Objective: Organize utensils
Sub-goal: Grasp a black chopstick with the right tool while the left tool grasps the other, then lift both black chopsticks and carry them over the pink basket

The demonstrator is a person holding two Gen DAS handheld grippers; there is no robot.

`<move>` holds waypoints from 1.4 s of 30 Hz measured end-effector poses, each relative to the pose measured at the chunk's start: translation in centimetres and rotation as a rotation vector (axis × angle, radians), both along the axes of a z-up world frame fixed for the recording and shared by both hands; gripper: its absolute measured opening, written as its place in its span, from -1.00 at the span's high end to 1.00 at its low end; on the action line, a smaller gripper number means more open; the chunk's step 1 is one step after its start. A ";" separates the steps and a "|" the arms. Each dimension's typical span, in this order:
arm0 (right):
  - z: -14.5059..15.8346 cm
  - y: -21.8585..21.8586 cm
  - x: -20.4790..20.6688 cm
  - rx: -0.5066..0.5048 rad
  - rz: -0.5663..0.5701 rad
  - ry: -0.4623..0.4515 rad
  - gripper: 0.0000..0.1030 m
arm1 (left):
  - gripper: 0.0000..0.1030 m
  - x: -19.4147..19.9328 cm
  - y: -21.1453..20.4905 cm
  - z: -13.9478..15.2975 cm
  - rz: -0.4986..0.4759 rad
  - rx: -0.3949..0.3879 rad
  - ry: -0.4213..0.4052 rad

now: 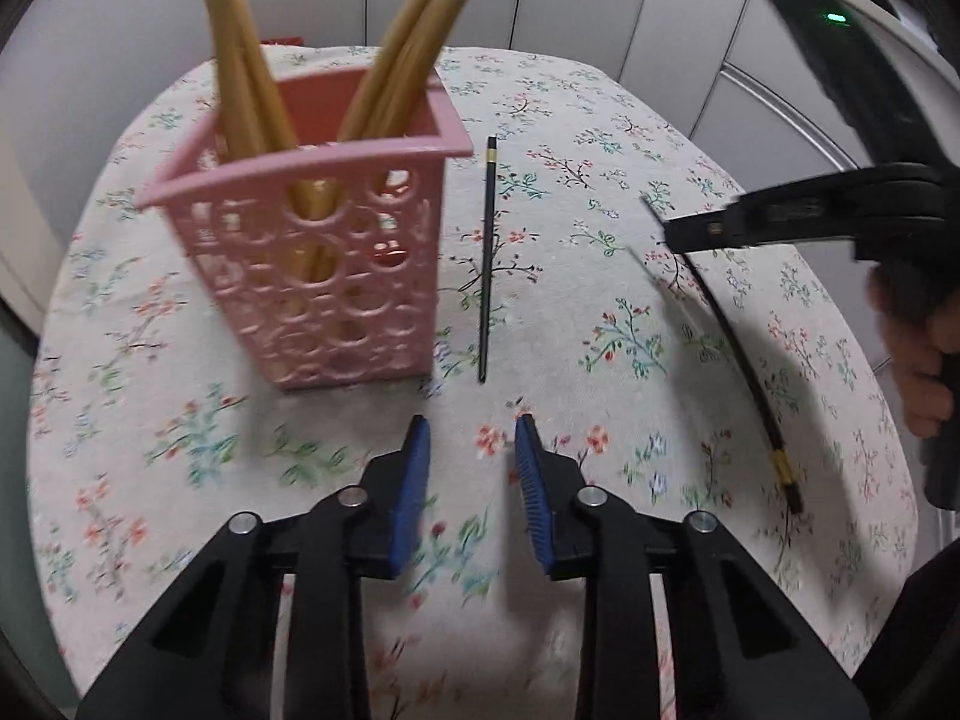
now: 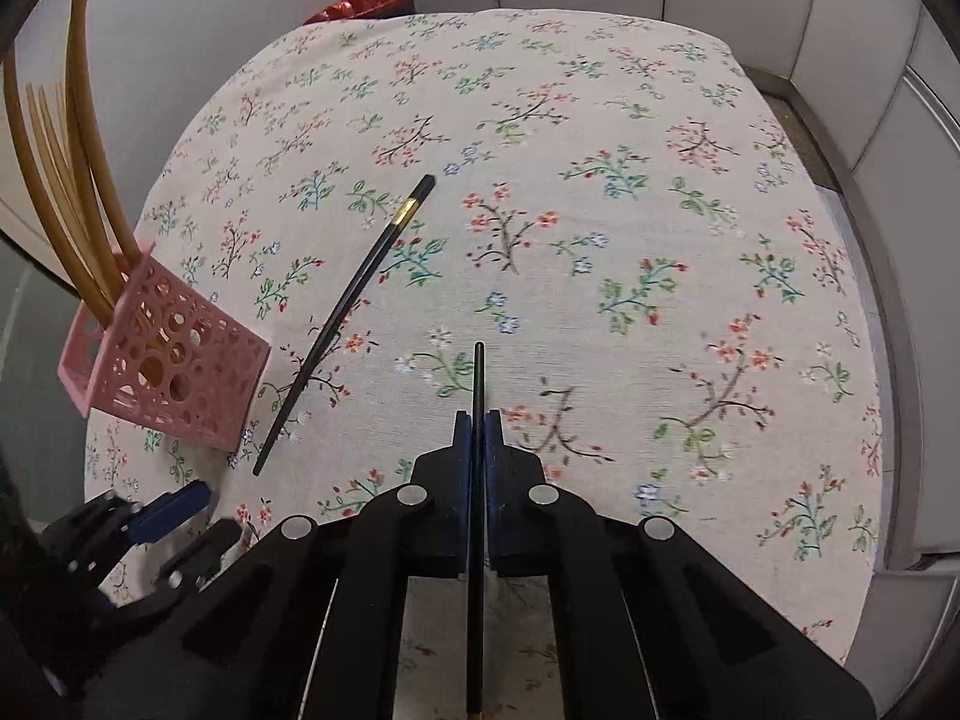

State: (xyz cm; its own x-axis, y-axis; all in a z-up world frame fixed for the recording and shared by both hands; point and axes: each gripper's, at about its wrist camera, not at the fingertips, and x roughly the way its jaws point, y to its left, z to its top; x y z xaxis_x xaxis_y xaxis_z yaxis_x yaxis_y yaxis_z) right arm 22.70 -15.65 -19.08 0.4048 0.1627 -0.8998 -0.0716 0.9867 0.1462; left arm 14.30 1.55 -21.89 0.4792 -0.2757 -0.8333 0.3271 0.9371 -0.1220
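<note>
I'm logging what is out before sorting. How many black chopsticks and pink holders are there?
Black chopsticks: 2, one lying on the cloth, one held in the right gripper
Pink holder: 1
Total: 3

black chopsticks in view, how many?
2. One lies on the tablecloth right of the pink basket: chopstick. The other is clamped in the right gripper: held chopstick.

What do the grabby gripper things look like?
Both match. The left gripper has black angular plastic arms with round silver pins at the joints, and ribbed blue pads inside its two fingers. The right gripper is built the same: black frame, silver pins, dark blue pads.
</note>
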 end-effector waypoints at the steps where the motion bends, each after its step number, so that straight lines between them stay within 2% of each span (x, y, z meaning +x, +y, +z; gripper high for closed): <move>1: 0.2 -0.6 -0.2 0.004 -0.002 -0.001 0.94 | 0.53 0.3 -0.2 -0.3 0.001 -0.004 0.007; 7: 0.3 -2.5 -0.6 0.009 -0.009 -0.002 0.94 | 0.69 1.4 -1.2 -0.6 0.008 -0.015 -0.016; 10: 0.4 -3.2 -0.7 0.017 -0.018 -0.002 0.94 | 0.72 1.4 -2.2 -0.7 -0.002 0.016 -0.033; 13: 0.7 -3.4 -0.8 0.024 -0.023 -0.011 0.94 | 0.94 1.7 -3.1 -0.7 0.002 0.067 -0.038; 19: 2.4 -3.8 -2.0 0.036 -0.018 -0.060 0.94 | 0.94 0.9 -3.9 0.3 -0.001 0.115 -0.058; 25: 5.1 -4.5 -3.8 0.048 -0.019 -0.132 0.94 | 0.94 -1.9 -4.0 4.4 -0.040 0.102 -0.190; 33: 9.7 -4.7 -7.2 0.056 -0.020 -0.270 0.94 | 0.95 -4.6 -3.3 10.8 -0.023 0.005 -0.374; 42: 13.9 -3.7 -9.9 0.035 0.008 -0.421 0.94 | 0.95 -5.3 -1.7 15.9 0.015 -0.105 -0.476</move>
State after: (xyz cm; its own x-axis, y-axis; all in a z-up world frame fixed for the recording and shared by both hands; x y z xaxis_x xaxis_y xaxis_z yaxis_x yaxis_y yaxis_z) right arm 12.84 -19.37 -5.18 0.7342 0.1949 -0.6503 -0.1398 0.9808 0.1361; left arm 8.97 -0.16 -6.01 0.8050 -0.3365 -0.4887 0.3558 0.9329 -0.0562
